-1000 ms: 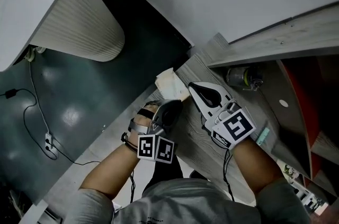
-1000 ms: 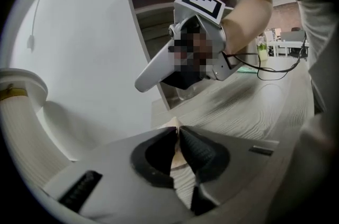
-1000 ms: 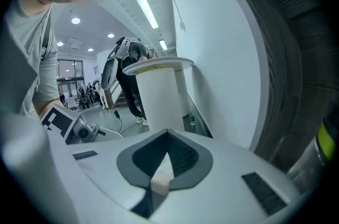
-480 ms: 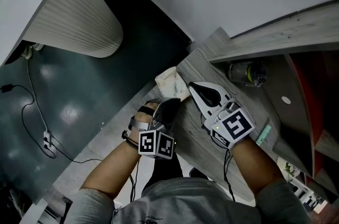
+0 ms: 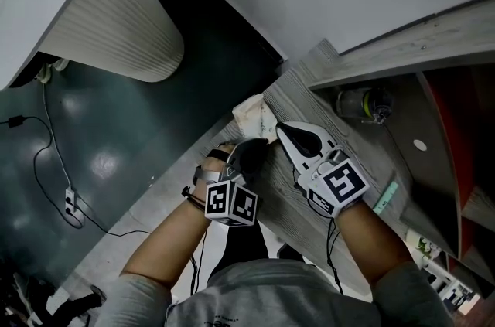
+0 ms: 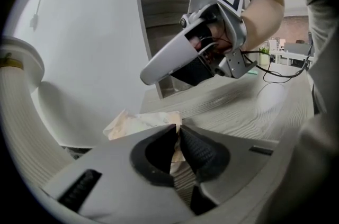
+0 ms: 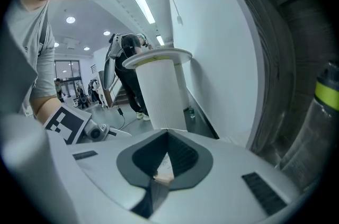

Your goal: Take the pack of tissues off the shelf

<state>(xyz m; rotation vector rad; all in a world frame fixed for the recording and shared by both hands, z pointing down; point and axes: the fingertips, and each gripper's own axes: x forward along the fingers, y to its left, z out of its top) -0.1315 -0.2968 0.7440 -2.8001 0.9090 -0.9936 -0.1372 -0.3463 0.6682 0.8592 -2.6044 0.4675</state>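
Left tool [image 6: 177, 130] pinches the near edge of the pack of tissues [image 6: 139, 121], which lies on the wooden shelf [image 6: 249, 106]. Right tool [image 5: 281, 128], jaws together, sits just beside. The pack looks soft and light, so grab its thick middle, not a floppy corner.

An open lab hall: ceiling strip lights [image 7: 144, 7], desks [image 6: 290, 51].

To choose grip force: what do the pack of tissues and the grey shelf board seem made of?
The pack of tissues: probably thin plastic film, pale and crumpled. The shelf board: likely grey wood-grain laminate, matt, with streaked grain lines.
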